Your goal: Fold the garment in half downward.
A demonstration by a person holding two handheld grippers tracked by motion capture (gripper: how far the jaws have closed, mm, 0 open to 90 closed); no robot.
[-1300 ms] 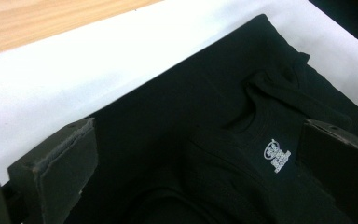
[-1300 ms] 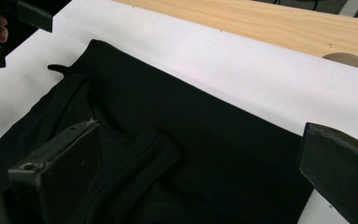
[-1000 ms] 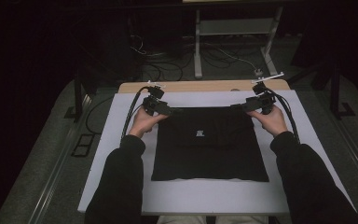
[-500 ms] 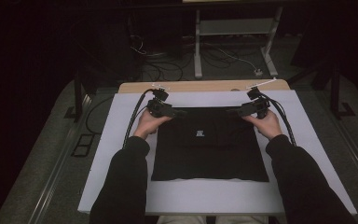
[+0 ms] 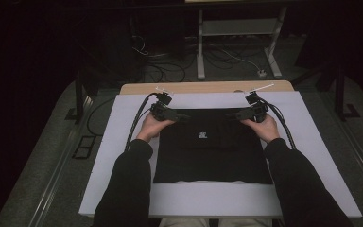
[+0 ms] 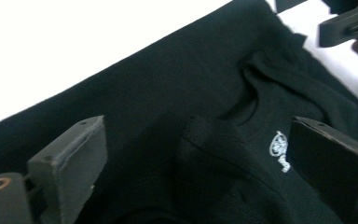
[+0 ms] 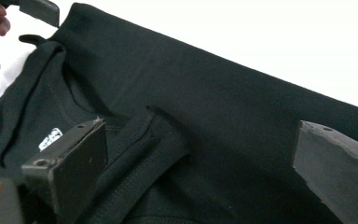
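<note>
Garment under work was a black fabric T-shirt [image 5: 212, 151] with a small white printed logo [image 5: 202, 135], lying flat on the white rectangular table board [image 5: 123, 142], roughly centred, with its far edge folded over into a thick band between the two grippers.

Left side: the left gripper [image 5: 182, 116], black, held in the person's left hand [image 5: 152, 126], lay low over the far left corner of the shirt, tips pointing inward toward the middle. In the left gripper view its jaws stood spread wide, having just been closing a little, with a raised fold of black cloth [image 6: 205, 140] between them; the pads did not press on it. The logo [image 6: 279, 150] sat just beside the right-hand jaw in that view.

Middle: the neck rib of the shirt showed in both gripper views, near the logo.

Right side: the right gripper [image 5: 234, 115], also black, held in the person's right hand [image 5: 262, 126], lay at the far right corner of the shirt, tips pointing inward. In the right gripper view its jaws were spread wide, a stitched hem band [image 7: 149, 154] rising between them, untouched by the pads.

Cables [image 5: 137, 124] trailed from both grippers back along the forearms.
</note>
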